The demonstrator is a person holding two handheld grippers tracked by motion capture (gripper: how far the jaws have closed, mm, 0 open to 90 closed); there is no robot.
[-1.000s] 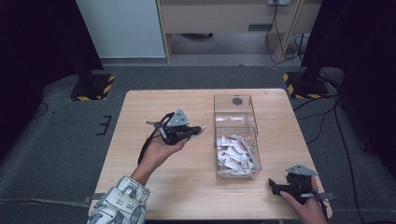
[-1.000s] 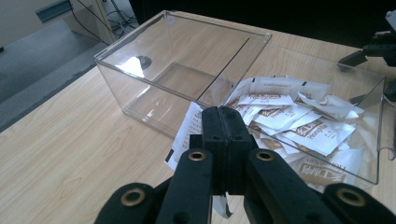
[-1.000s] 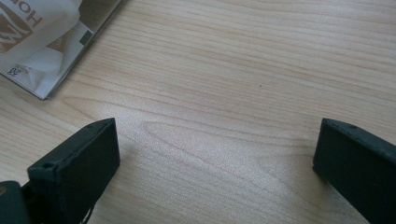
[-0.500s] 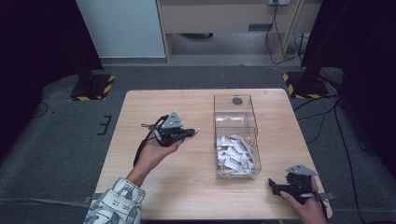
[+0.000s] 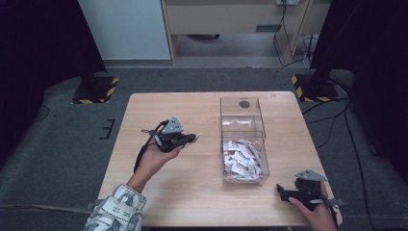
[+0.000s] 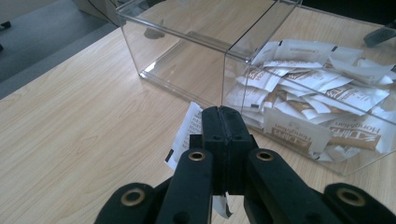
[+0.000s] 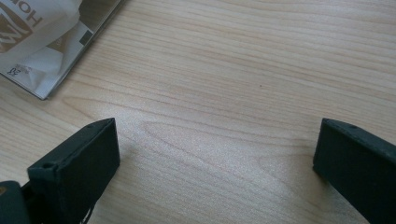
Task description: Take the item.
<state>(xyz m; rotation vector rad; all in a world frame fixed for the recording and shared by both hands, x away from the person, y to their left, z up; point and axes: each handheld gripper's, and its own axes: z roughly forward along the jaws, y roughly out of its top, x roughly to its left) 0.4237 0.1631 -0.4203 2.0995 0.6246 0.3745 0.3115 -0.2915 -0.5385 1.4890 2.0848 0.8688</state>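
Observation:
A clear plastic box point(image 5: 243, 139) with two compartments stands on the wooden table point(image 5: 192, 183). Its near compartment holds several white sachets point(image 5: 240, 159); the far one looks empty. My left gripper point(image 5: 194, 138) hovers left of the box, shut on one white sachet point(image 6: 187, 128), whose printed edge sticks out left of the closed jaws. The box point(image 6: 261, 56) lies just ahead in the left gripper view, with its sachets point(image 6: 317, 98) at the right. My right gripper point(image 5: 280, 191) rests near the table's front right corner, open, with bare wood between its jaws point(image 7: 215, 149).
A dark round spot point(image 5: 244, 103) marks the box's far end. A corner of the box with a sachet point(image 7: 37, 42) shows at the upper left of the right gripper view. Black stands with striped bases point(image 5: 96, 89) flank the table on the floor.
My left gripper has drawn back to the left, away from the box, still holding the sachet. The right gripper has stayed put.

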